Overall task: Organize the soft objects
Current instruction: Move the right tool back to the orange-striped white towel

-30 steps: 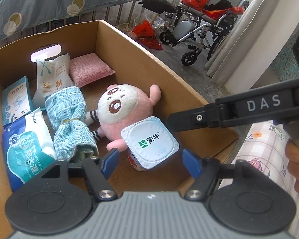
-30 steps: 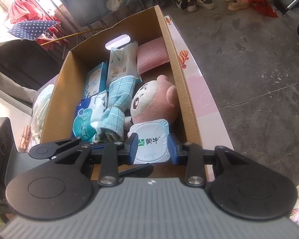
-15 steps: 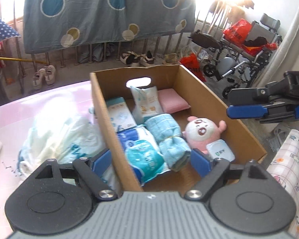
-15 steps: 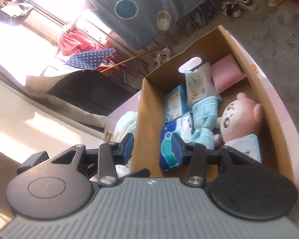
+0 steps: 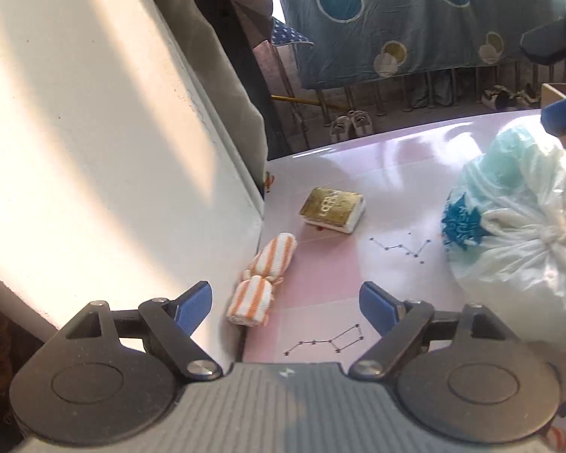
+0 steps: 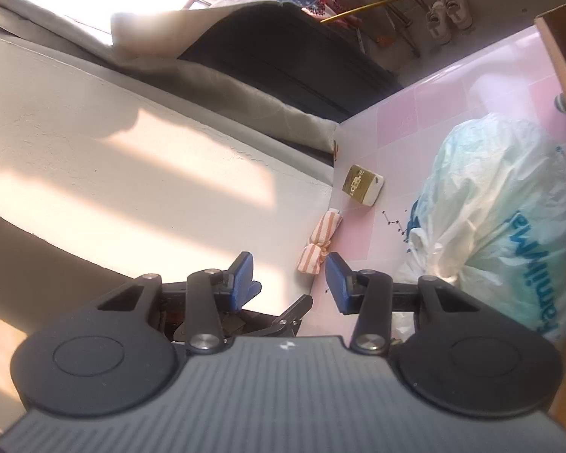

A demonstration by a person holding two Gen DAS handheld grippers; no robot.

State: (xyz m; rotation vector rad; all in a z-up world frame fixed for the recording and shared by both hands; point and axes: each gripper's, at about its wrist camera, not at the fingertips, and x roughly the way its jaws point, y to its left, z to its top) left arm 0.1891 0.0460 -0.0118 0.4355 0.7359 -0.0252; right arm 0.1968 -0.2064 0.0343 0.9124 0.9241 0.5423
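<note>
A rolled towel with orange and white stripes (image 5: 264, 275) lies on the pink tabletop (image 5: 320, 264) against the white wall. My left gripper (image 5: 285, 307) hangs open just short of it, with nothing between its blue pads. In the right wrist view the same towel (image 6: 320, 241) lies just beyond my right gripper (image 6: 289, 281), which is open and holds nothing. A blue finger of the right gripper (image 5: 562, 113) shows at the right edge of the left wrist view.
A small gold packet (image 5: 332, 207) lies beyond the towel. A knotted white and blue plastic bag (image 5: 517, 226) bulks to the right. The cardboard box shows only as an edge (image 6: 562, 75). The white wall (image 5: 94, 151) bounds the table on the left.
Both grippers have swung left, away from the cardboard box, to the towel by the wall. The right gripper let go of the yogurt cup, which stayed in the box.
</note>
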